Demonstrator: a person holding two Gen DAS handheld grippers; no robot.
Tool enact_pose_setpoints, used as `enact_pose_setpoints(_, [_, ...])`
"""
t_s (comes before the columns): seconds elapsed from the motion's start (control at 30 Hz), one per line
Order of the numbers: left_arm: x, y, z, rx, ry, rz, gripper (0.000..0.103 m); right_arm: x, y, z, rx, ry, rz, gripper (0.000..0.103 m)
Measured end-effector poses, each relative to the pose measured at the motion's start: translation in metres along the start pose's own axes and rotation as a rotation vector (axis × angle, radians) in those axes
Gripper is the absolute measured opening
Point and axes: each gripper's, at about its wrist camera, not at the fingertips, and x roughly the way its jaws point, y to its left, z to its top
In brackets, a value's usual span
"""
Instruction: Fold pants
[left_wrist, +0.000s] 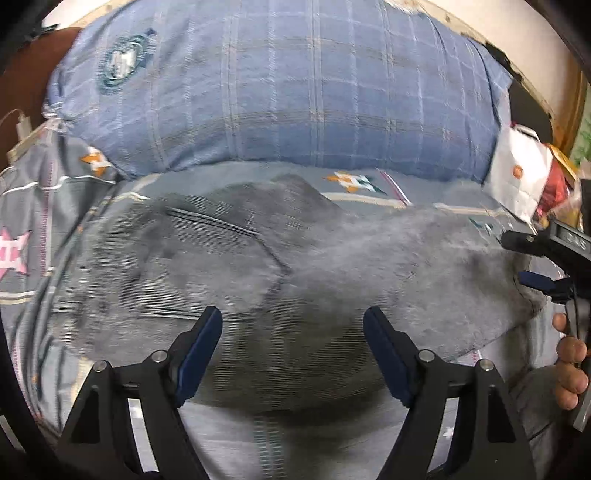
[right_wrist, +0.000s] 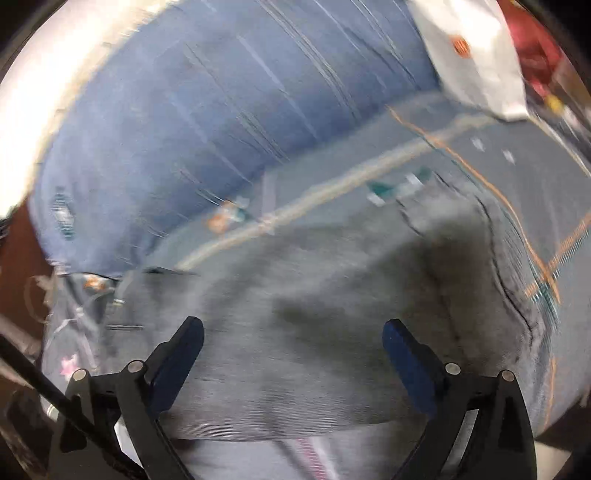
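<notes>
Grey pants (left_wrist: 280, 273) lie spread across the patterned bedsheet (left_wrist: 365, 192), a back pocket showing at the left. My left gripper (left_wrist: 293, 325) is open and empty, hovering over the near edge of the pants. My right gripper (left_wrist: 524, 258) shows in the left wrist view at the far right, over the leg end of the pants, with the hand that holds it below. In the right wrist view the right gripper (right_wrist: 293, 336) is open and empty above the pants (right_wrist: 332, 295). Both views are motion blurred.
A big blue checked pillow (left_wrist: 295, 92) lies behind the pants. A white packet (left_wrist: 521, 177) and red items sit at the back right. A white cable (left_wrist: 22, 125) lies at the left edge.
</notes>
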Motion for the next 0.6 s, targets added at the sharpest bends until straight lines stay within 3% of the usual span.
enact_pose_setpoints(0.13, [0.010,-0.030,0.005,0.071,0.007,-0.024,0.078,-0.012,-0.024,0.010,0.072,-0.074,-0.052,0.100])
enact_pose_setpoints(0.17, [0.013,-0.038,0.006,0.091,0.010,-0.027,0.078,-0.022,-0.038,0.011,0.132,-0.124,-0.038,0.100])
enact_pose_setpoints(0.27, [0.019,-0.066,0.012,0.142,0.010,-0.067,0.078,-0.041,-0.071,0.022,0.210,-0.162,0.057,0.099])
enact_pose_setpoints(0.37, [0.023,-0.098,0.013,0.219,0.013,-0.131,0.078,-0.056,-0.102,0.026,0.299,-0.209,0.130,0.097])
enact_pose_setpoints(0.43, [0.029,-0.124,0.012,0.297,0.036,-0.197,0.078,-0.065,-0.117,0.025,0.347,-0.218,0.095,0.082])
enact_pose_setpoints(0.47, [0.033,-0.137,0.010,0.331,0.056,-0.231,0.078,-0.069,-0.124,0.023,0.364,-0.220,0.061,0.080])
enact_pose_setpoints(0.6, [0.051,-0.184,0.001,0.460,0.126,-0.340,0.078,-0.072,-0.148,0.016,0.445,-0.185,0.109,0.079])
